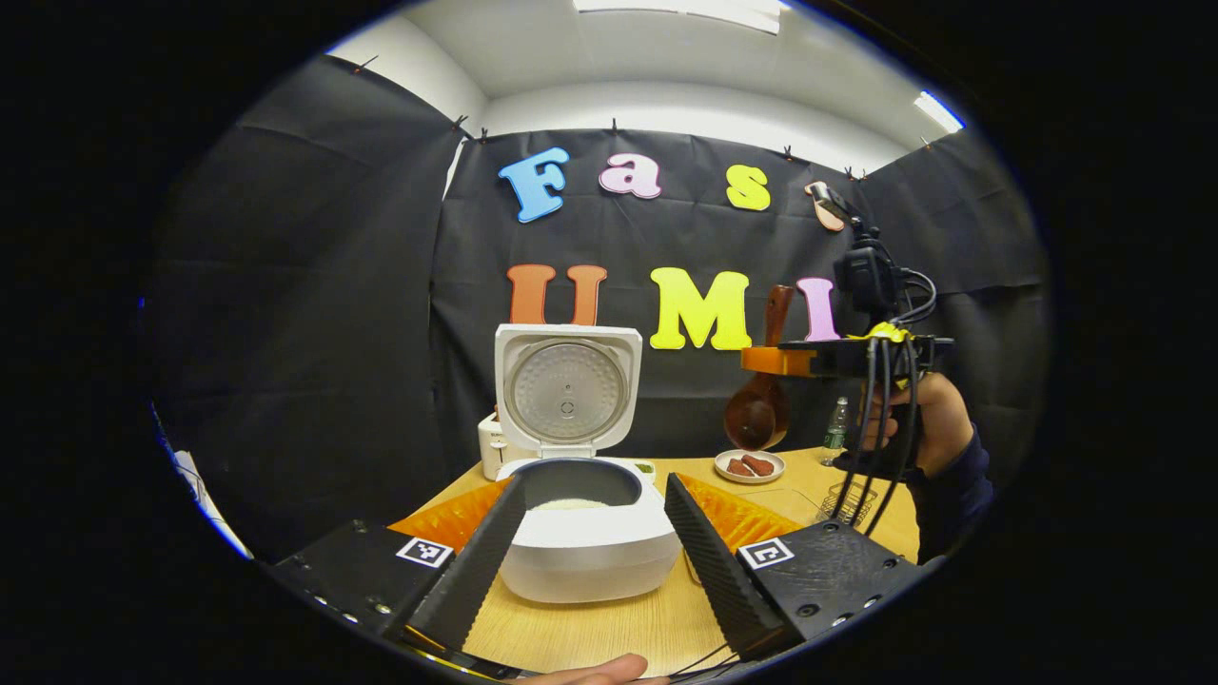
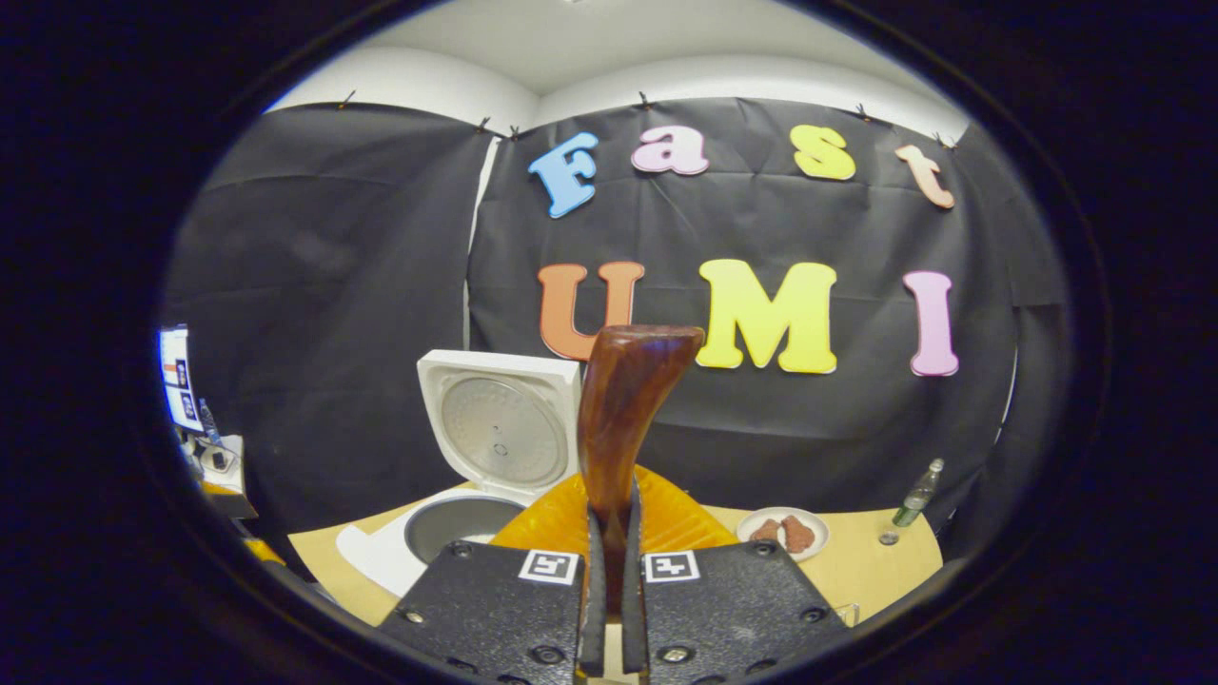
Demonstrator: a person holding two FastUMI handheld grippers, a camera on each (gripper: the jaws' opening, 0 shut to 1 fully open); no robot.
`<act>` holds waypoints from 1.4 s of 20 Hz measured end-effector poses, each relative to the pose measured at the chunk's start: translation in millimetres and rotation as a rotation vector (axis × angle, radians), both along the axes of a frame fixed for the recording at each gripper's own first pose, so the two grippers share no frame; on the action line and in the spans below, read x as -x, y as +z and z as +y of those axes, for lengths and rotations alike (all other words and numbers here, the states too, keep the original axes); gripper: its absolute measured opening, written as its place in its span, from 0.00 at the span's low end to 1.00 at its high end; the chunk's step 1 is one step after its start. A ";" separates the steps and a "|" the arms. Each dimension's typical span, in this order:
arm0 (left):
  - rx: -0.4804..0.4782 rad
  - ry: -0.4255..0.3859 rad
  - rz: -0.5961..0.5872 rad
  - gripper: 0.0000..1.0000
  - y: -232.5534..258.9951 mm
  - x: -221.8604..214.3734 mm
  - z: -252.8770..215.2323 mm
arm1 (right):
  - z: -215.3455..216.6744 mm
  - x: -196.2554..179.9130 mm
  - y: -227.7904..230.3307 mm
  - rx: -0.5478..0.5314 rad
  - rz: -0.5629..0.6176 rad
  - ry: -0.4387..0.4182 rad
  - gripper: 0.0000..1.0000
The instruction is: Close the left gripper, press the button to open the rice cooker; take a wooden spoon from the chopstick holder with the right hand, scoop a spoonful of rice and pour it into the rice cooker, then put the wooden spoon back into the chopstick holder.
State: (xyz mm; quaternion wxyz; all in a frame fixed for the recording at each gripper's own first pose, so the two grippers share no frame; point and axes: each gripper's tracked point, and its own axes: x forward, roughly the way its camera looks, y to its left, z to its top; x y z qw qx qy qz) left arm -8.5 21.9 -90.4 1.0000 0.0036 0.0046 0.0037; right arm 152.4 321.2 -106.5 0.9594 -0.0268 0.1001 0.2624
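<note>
The white rice cooker (image 1: pixel 580 552) stands open on the wooden table, its lid (image 1: pixel 568 390) upright and white rice (image 1: pixel 571 504) in the pot. My left gripper (image 1: pixel 595 483) is open, one finger on each side of the cooker's front, holding nothing. Up at the right, my right gripper (image 1: pixel 775 360) hangs high above the table, shut on the wooden spoon (image 1: pixel 756 414), whose bowl points down. In the right gripper view the spoon handle (image 2: pixel 623 409) rises from between the shut fingers of that gripper (image 2: pixel 614 509), with the open cooker (image 2: pixel 457 523) below to the left.
A wire chopstick holder (image 1: pixel 847 499) stands on the table under the right hand (image 1: pixel 937 419). A small plate of brown food (image 1: pixel 750 465) and a bottle (image 1: pixel 835 423) sit at the back right. A white appliance (image 1: pixel 490 447) is behind the cooker on the left.
</note>
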 end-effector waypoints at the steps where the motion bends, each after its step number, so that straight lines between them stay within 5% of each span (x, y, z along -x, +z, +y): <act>1: -0.002 -0.006 -0.004 0.94 0.1 -1.9 -1.8 | -12.0 1.2 -1.2 -0.006 0.006 -0.010 0.12; 8: -0.012 -0.018 -0.037 0.94 2.1 -11.9 -6.6 | -109.7 -7.8 -10.0 -0.024 0.016 -0.181 0.13; 9: -0.011 -0.022 -0.041 0.84 2.5 -12.1 -7.3 | -125.8 -9.3 -11.9 -0.020 0.016 -0.211 0.13; 10: -0.011 -0.026 -0.045 0.94 2.8 -13.0 -8.5 | -139.4 -11.0 -15.6 -0.016 0.021 -0.236 0.13; 16: -0.004 -0.027 -0.066 0.94 6.2 -18.3 -7.8 | -202.0 -21.1 -38.1 -0.014 0.056 -0.349 0.13; 28: -0.003 -0.042 -0.079 0.94 13.2 -30.5 -22.1 | -272.3 -55.2 -136.5 0.013 0.187 -0.474 0.14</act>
